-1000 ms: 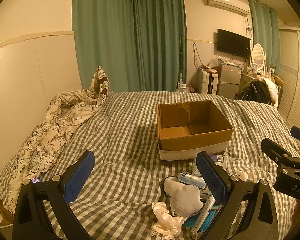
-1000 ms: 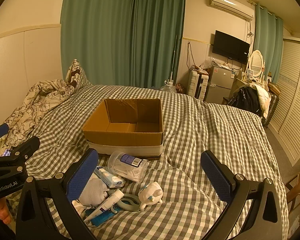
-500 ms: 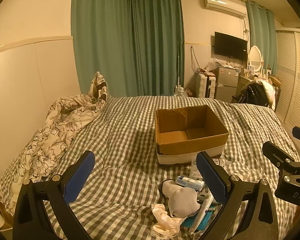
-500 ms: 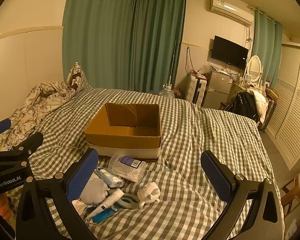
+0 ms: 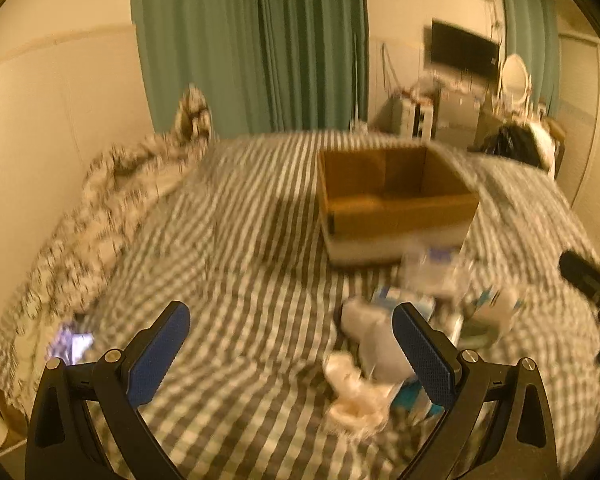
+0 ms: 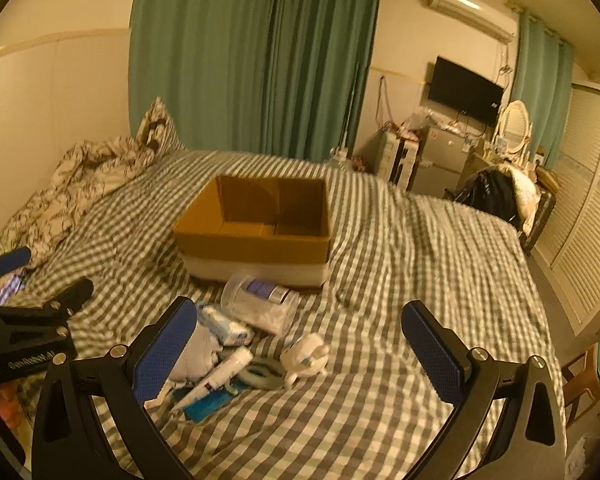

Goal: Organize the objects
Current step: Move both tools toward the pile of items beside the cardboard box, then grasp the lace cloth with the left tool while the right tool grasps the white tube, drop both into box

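Below both wide-spread tools [image 6: 296, 344], toiletry pile [image 6: 236, 344] on bed, cardboard box [image 6: 256, 224] beyond

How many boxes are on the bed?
1. The open cardboard box sits in the middle of the checked bed, just behind the pile of small things. None other shows, though the rumpled quilt could hide something.

Cardboard box [image 6: 256, 224] sits on the bed [image 6: 420, 280]. Before it lies a jar [image 6: 260, 306]; nearer still, a tube [image 6: 220, 376], tape roll [image 6: 260, 372] and figurine [image 6: 306, 358]. Quilt [image 6: 72, 196] lies left.
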Demonstrator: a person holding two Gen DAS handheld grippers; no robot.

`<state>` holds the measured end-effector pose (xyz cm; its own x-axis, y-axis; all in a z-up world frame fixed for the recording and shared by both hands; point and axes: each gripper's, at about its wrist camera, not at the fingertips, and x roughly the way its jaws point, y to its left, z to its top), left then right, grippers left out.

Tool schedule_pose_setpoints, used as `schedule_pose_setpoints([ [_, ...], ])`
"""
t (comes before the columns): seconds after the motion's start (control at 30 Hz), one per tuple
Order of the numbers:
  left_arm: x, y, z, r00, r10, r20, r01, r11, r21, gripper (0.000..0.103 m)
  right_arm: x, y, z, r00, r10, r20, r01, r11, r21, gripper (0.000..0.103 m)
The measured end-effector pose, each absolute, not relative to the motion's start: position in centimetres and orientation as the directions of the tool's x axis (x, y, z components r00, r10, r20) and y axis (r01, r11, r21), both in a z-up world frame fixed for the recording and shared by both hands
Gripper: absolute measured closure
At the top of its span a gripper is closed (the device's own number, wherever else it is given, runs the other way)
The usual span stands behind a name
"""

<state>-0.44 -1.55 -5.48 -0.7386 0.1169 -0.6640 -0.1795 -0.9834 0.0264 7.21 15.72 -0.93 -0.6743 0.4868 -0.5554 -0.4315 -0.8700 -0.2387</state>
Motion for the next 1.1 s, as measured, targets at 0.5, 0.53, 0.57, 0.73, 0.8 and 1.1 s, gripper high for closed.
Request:
schedule_pose_setpoints([
  [0.5, -0.2, 2.8, -17.1, -0.387, 0.349, -0.853, -0.539, -0.837, -0.098, 0.082, 4.7, 16.5, -6.4, -0.588, 0.457, -0.667, -0.406, -0.88, -0.245, 0.0],
  [0.53, 0.0, 2.8, -17.0, -0.395, 0.352, -0.849, -0.542, -0.835, -0.094, 0.083, 4.5, 16.4, -6.7, -0.58, 0.455, -0.676, -0.402, -0.881, -0.248, 0.0],
  [0.57, 0.2, 2.7, -16.8, -0.405, 0.355, -0.843, -0.548, -0.832, -0.087, 0.087, 4.3, 16.4, -7.1, -0.57, 0.453, -0.685, -0.4, -0.882, -0.25, 0.0],
  [0.73, -0.7, 1.1, -14.2, -0.46, 0.358, -0.813, -0.517, -0.852, -0.082, 0.089, 2.8, 15.7, -9.7, -0.517, 0.419, -0.746, -0.37, -0.896, -0.246, 0.001],
  [0.8, -1.2, 0.0, -13.2, -0.496, 0.344, -0.797, -0.49, -0.869, -0.07, 0.089, 2.0, 15.5, -10.7, -0.494, 0.397, -0.774, -0.36, -0.903, -0.233, 0.006],
  [1.1, -2.8, -2.2, -11.8, -0.522, 0.333, -0.786, -0.442, -0.893, -0.084, 0.089, -0.2, 13.6, -14.6, -0.422, 0.324, -0.847, -0.275, -0.936, -0.221, 0.078],
])
